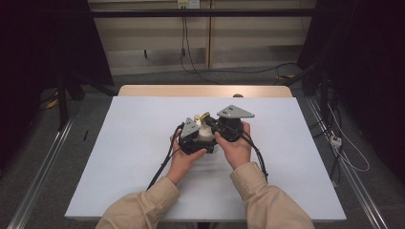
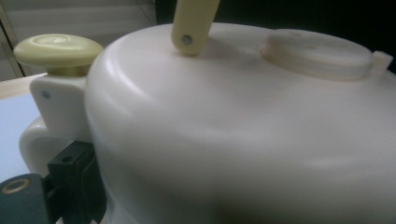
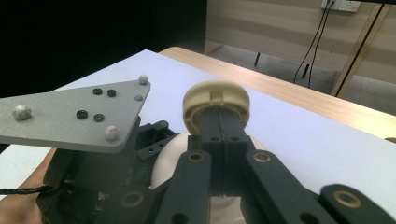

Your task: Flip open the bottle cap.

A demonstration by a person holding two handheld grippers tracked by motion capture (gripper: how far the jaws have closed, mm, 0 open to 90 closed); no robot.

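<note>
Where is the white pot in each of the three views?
High view: pot at the picture's centre.
Left gripper view: pot across most of the picture.
Right gripper view: pot low, left of centre.
Shared landmark: wooden table edge.

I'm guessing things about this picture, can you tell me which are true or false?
1. The round knob is pale yellow. True.
2. The right gripper has its jaws wide open. False: they are pressed together, right under the knob.
3. The cream-white container sits alone at the far edge of the table. False: it is mid-table, between the left gripper and the right one.
4. The person's sleeves are tan. True.
</note>
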